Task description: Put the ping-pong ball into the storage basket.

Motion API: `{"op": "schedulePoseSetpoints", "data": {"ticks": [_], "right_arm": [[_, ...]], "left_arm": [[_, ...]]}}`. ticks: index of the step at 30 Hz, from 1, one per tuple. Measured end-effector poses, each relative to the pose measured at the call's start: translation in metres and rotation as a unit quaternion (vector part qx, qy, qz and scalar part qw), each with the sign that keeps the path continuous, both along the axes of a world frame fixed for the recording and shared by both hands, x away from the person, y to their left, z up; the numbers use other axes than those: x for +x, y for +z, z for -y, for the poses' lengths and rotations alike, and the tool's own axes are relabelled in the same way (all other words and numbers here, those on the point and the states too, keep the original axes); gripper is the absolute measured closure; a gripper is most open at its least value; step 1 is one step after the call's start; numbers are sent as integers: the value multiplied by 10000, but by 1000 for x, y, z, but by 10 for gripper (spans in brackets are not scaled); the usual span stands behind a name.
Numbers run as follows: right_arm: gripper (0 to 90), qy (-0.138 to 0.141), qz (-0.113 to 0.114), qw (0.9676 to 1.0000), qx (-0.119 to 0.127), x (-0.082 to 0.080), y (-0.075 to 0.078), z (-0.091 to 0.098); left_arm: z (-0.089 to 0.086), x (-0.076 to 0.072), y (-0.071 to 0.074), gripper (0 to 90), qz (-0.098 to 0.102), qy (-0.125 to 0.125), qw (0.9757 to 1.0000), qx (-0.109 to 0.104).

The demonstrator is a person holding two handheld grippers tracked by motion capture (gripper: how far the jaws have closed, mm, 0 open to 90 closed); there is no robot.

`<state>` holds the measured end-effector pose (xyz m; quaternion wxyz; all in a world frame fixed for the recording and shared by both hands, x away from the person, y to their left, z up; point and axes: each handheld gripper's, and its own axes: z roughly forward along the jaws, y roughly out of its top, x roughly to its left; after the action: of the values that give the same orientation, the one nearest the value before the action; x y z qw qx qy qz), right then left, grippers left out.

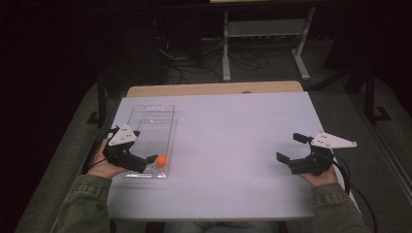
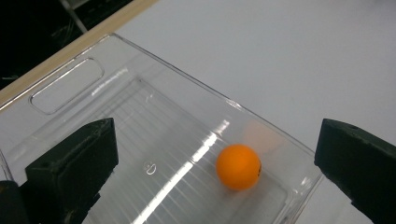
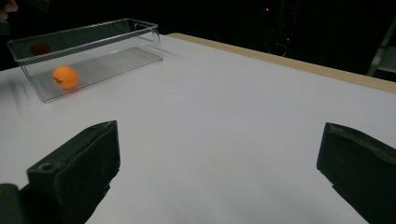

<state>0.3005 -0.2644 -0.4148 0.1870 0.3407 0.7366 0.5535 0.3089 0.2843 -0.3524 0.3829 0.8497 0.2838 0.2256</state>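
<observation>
Orange ball (image 1: 161, 160) lies inside the clear box (image 1: 151, 112) at the lower left of the high view, at the box's near end, just beside the tip of the left gripper (image 1: 145, 162). That gripper's own view looks down into the box: the ball (image 2: 238, 166) rests on the ribbed floor of the box (image 2: 70, 86), close to a side wall, between and beyond the two black jaws, which stand wide apart and touch neither ball nor wall. A faint orange reflection shows on the wall beside the ball, and a long rounded handle cut-out shows in the end wall at the upper left, details the high view is too small to give.

In the right gripper view the box (image 3: 121, 32) is seen from the side, at the upper left of the frame: a long, thin-walled, see-through rectangle standing on the white counter (image 3: 233, 107), with the ball (image 3: 65, 77) at its left end and a dim reflection of it on the wall above. Here the box's depth can be judged, which the high view flattens.

The right gripper (image 1: 292, 148) sits at the lower right of the high view, well apart from the box, its jaws apart and holding nothing above the bare white surface. The ball is smooth, round and matt; the counter has a pale wooden far edge.
</observation>
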Motion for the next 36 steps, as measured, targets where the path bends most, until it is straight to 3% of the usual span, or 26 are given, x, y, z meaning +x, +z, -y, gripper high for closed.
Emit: {"op": "schedulePoseSetpoints", "data": {"ticks": [3, 9, 16, 22, 32, 36], "right_arm": [[0, 3, 3, 10000, -1, 0, 0, 0], [0, 1, -6, 10000, -7, 0, 0, 0], [0, 0, -7, 10000, -8, 0, 0, 0], [0, 2, 2, 10000, -15, 0, 0, 0], [0, -6, -8, 10000, -7, 0, 0, 0], [0, -2, -5, 10000, -14, 0, 0, 0]], "left_arm": [[-1, -2, -3, 0, 64, 55, 10000, -8], [-5, -9, -8, 0, 321, 194, 9989, -272], [-10, -14, -14, 0, 358, 224, 9977, -530], [-12, -19, -20, 0, 519, 331, 9942, -879], [-18, -27, -31, 0, 720, 533, 9894, -1145], [-23, -29, -32, 0, 770, 641, 9842, -1463]]}}
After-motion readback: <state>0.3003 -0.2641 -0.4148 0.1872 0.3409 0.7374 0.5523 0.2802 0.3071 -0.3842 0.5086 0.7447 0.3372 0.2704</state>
